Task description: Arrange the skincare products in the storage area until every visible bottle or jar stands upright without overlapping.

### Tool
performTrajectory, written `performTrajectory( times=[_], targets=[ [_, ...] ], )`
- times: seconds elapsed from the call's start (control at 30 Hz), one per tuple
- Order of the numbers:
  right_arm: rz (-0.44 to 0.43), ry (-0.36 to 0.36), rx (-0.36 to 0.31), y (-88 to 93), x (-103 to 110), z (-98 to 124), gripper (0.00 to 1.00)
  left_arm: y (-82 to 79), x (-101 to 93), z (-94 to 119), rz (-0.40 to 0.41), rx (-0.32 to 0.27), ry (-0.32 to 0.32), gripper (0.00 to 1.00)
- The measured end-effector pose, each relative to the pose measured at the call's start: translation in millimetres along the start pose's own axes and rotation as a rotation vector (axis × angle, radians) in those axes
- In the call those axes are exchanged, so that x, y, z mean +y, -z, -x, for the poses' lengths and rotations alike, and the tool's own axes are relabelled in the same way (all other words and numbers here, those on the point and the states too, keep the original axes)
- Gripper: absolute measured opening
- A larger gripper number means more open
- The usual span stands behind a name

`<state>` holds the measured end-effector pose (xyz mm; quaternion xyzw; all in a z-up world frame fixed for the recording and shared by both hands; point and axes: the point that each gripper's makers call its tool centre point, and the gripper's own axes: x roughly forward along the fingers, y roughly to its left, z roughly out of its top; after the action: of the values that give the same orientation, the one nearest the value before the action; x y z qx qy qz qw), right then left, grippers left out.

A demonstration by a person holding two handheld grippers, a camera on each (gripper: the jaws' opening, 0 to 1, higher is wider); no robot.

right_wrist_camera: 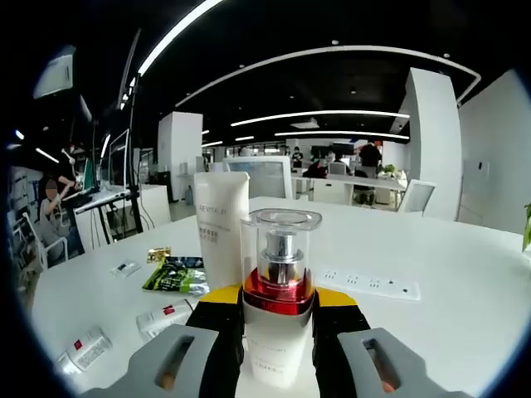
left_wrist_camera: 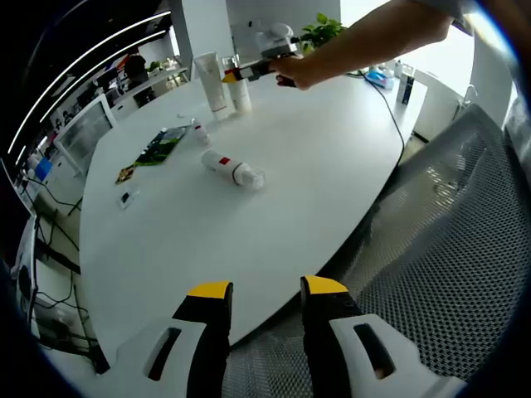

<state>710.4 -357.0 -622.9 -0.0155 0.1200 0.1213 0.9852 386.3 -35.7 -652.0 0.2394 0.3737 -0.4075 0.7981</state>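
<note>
In the right gripper view we count two small bottles lying at left (right_wrist_camera: 83, 351) (right_wrist_camera: 164, 316), one standing tube (right_wrist_camera: 221, 224), and one upright pump bottle (right_wrist_camera: 279, 286), clear-capped with a red collar, clamped by our right gripper (right_wrist_camera: 278, 305). Our left gripper (left_wrist_camera: 267, 290) hangs open over the white table (left_wrist_camera: 315, 191) in an open office.

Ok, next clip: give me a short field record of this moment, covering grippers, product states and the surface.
surface: white table
left gripper: open, holding nothing, low over the near table edge
right gripper: shut on pump bottle, clear cap, red band, upright
standing: white tube just behind the pump bottle
lying: white bottle with red label mid-table; smaller bottle beyond it
other items: green sachets
task status: not finished, two products on their sides
</note>
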Motion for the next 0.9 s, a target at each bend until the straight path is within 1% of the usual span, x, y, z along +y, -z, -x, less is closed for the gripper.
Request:
performTrajectory(
  times=[0.07,0.2,0.27,0.33,0.43,0.53,0.63,0.73,0.9],
  targets=[
    [-0.005,0.002,-0.010,-0.4,-0.6,-0.1,0.25,0.6,0.4,0.0,-0.001,0.003,-0.002,0.30],
    [-0.013,0.013,-0.006,-0.3,-1.7,-0.4,0.26,0.8,1.1,-0.1,-0.002,0.003,-0.005,0.30],
    [-0.042,0.011,0.008,-0.2,-1.7,-1.0,0.26,1.3,1.1,-0.2,-0.003,0.007,-0.004,0.30],
    [-0.043,0.006,0.019,-0.7,-1.1,-1.0,0.26,1.0,1.3,-0.1,-0.004,0.005,-0.005,0.30],
    [-0.070,-0.013,0.027,0.9,-1.9,-1.4,0.28,1.2,1.4,-0.3,-0.005,0.006,-0.006,0.30],
    [-0.058,-0.018,0.051,3.1,-2.3,-0.4,0.37,1.8,0.7,-0.5,-0.009,0.009,-0.004,0.30],
    [-0.056,-0.035,0.054,3.4,-1.6,1.2,0.36,1.5,0.7,-0.4,-0.009,0.008,-0.003,0.30],
    [-0.050,-0.054,0.072,5.8,-0.4,1.5,0.36,2.1,0.0,-0.6,-0.013,0.012,-0.001,0.30],
    [-0.039,-0.064,0.093,9.8,-0.7,7.2,0.37,2.4,0.3,-0.5,-0.014,0.015,-0.002,0.29]
  ],
)
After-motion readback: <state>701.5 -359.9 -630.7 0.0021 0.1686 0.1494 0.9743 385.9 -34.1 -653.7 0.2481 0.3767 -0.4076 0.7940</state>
